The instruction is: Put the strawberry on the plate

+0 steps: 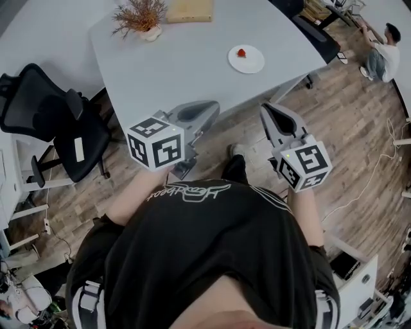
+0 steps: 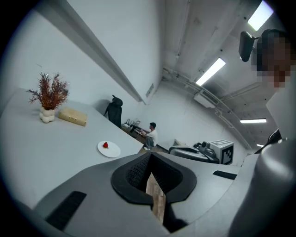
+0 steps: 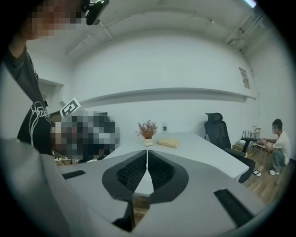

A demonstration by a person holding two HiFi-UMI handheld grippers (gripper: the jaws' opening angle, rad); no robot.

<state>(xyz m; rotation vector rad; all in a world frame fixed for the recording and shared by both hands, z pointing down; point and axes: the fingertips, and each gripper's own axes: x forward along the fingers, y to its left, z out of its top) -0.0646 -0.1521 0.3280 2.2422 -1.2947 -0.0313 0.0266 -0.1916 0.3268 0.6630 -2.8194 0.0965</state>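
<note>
At the far left a black office chair [image 1: 58,128] stands beside the grey table [image 1: 180,71]. A dried plant in a white pot [image 1: 140,18] sits on the table's far left part, with a pale wooden block [image 1: 189,9] just right of it.

The left gripper [image 1: 210,108] hangs off the table's near edge, over the wooden floor. Its jaws are together at the tips with nothing between them.

Farther along, on the right part of the table, the white plate [image 1: 252,63] carries the strawberry [image 1: 241,53], which lies on the plate's left side. The berry is well apart from both grippers, out beyond their tips. From the left gripper it shows to the left of the jaw line, not between the pads.

The right gripper [image 1: 267,109] is also held off the near edge, its jaws closed on each other and empty.

At the far right a person [image 1: 384,51] crouches on the floor.
</note>
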